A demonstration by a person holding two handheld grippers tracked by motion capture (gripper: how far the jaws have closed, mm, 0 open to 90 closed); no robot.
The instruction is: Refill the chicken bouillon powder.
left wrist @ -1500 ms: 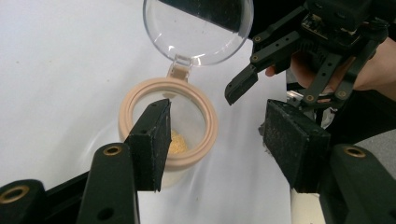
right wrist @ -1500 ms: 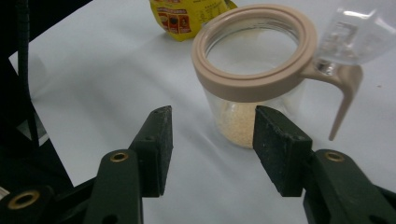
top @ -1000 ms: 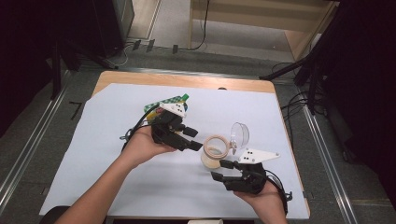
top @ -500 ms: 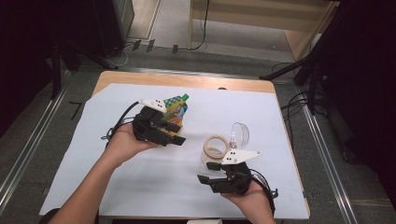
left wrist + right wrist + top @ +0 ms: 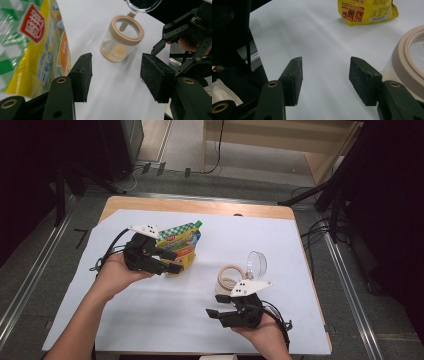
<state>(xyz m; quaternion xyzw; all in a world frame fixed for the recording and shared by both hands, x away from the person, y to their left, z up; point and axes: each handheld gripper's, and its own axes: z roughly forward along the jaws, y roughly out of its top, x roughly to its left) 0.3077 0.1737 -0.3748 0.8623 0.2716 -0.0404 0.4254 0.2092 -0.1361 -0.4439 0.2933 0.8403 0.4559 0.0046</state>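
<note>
Your left gripper (image 5: 172, 261) hangs released just beside the yellow pouch (image 5: 181, 243); your right gripper (image 5: 214, 315) gapes empty near the open jar (image 5: 229, 279).

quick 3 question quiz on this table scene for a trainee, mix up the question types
1. True or false: the jar has its hinged clear lid swung open.
2. Which thing lies closest to the left gripper? A) the yellow and green pouch B) the jar C) the right gripper
3. Fill in: the jaws of both grippers stand open with ____ between them.

Key
1. True; the beige-rimmed mouth is uncovered, with pale crumbs at the bottom.
2. A; the pouch lies right beside its jaws.
3. Nothing; just the white table cover shows in each gap.
</note>
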